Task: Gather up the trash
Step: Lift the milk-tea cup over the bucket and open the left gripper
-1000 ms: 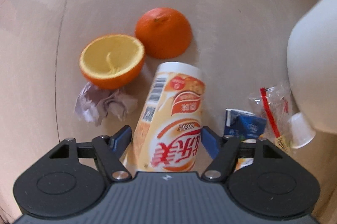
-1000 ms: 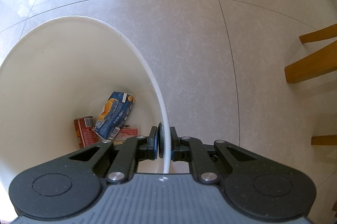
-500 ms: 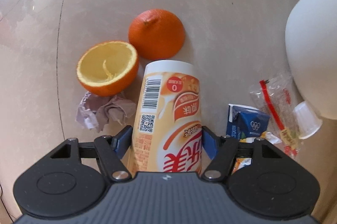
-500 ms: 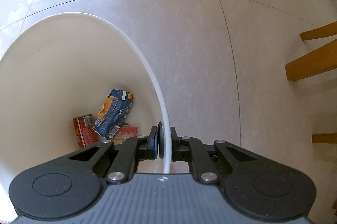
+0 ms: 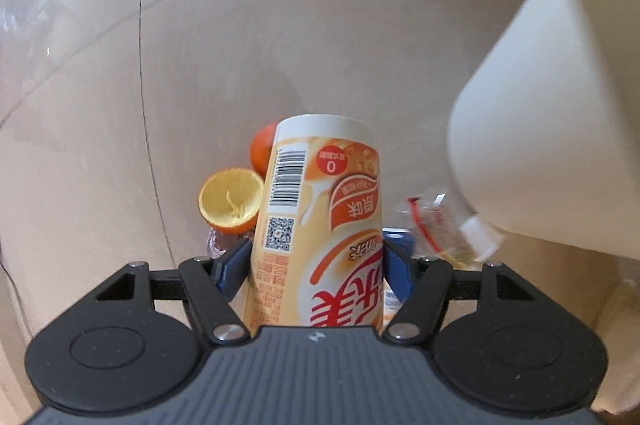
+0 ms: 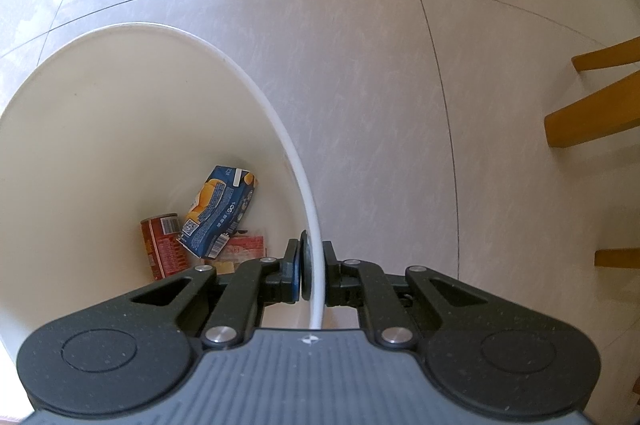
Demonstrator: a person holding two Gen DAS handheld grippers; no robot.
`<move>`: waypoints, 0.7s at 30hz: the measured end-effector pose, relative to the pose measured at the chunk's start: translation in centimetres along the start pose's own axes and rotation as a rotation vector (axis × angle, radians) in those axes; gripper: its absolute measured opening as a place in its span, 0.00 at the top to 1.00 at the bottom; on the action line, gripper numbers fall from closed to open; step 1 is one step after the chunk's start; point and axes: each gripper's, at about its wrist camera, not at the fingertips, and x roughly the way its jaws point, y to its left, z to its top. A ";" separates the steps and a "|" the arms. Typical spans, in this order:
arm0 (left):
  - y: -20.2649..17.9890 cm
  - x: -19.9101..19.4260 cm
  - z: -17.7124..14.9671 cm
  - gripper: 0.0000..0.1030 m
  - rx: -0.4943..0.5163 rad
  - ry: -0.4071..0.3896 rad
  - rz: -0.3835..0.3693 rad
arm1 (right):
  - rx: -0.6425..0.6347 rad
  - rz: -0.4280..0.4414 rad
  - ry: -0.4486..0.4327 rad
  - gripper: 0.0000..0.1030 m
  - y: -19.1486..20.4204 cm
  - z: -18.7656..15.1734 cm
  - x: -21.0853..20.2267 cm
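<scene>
Your left gripper (image 5: 316,261) clamps the tall printed cup (image 5: 320,225), lifted above the orange halves (image 5: 230,201) and wrappers (image 5: 432,225) on the floor. To its right, your right gripper (image 6: 311,275) pinches the white bin (image 6: 276,117) rim. Likely next: carry the cup over the bin mouth and release.

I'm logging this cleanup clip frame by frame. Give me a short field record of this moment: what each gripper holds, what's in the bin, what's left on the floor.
left gripper: shut on milk tea cup
right gripper: shut on white bin rim
in bin: red can, blue carton, flat wrapper
on floor: orange peel halves, crumpled paper, clear wrapper, small white cup
</scene>
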 end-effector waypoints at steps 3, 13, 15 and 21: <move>-1.4 -3.8 1.3 0.33 0.040 -0.016 -0.018 | -0.002 -0.002 -0.001 0.89 0.1 0.0 0.0; -10.4 -12.1 5.9 0.33 0.197 -0.156 -0.107 | 0.014 0.031 0.009 0.90 -0.6 0.1 -0.4; -12.1 -11.7 6.6 0.33 0.197 -0.163 -0.119 | 0.014 0.033 0.008 0.90 -0.7 0.1 -0.5; -15.3 -9.6 8.1 0.33 0.163 -0.140 -0.178 | 0.012 0.049 -0.003 0.90 -0.9 -0.1 -0.9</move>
